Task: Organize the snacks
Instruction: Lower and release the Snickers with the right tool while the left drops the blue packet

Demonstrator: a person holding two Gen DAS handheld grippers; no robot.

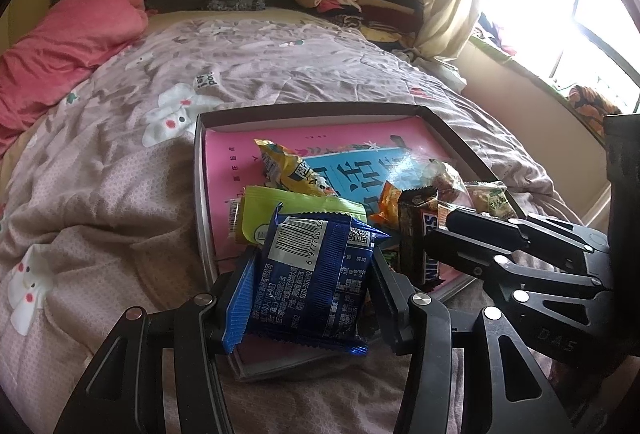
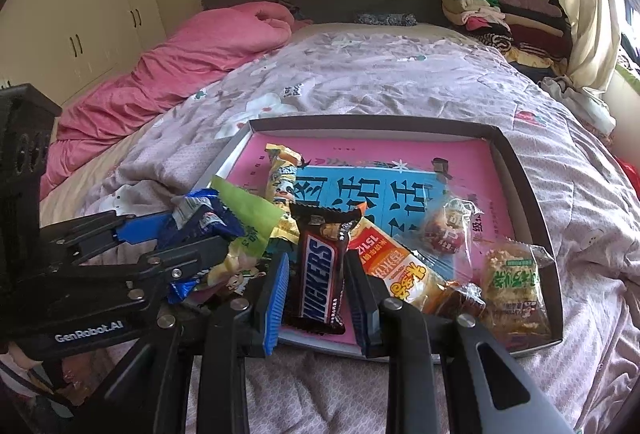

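Note:
A shallow dark-rimmed box (image 1: pixel 312 109) (image 2: pixel 376 122) with a pink and blue printed bottom lies on the bed, with several snack packets in it. My left gripper (image 1: pixel 312 290) (image 2: pixel 188 234) is shut on a blue biscuit packet (image 1: pixel 316 274) (image 2: pixel 204 220), held upright over the box's near left corner. My right gripper (image 2: pixel 318 294) (image 1: pixel 438 228) is shut on a brown Snickers bar (image 2: pixel 318 270) (image 1: pixel 416 234) just beside it. A green packet (image 1: pixel 288 210) and a yellow packet (image 1: pixel 292 170) lie behind the blue one. An orange packet (image 2: pixel 396 266) lies to the right of the bar.
A clear-wrapped red sweet (image 2: pixel 444 230) and a green-labelled cake packet (image 2: pixel 512 290) lie in the box's right part. The box rests on a lilac quilt (image 2: pixel 380 74). A pink duvet (image 2: pixel 192 58) lies at the left, folded clothes (image 2: pixel 504 18) at the back right, and a wardrobe (image 2: pixel 80 6) stands far left.

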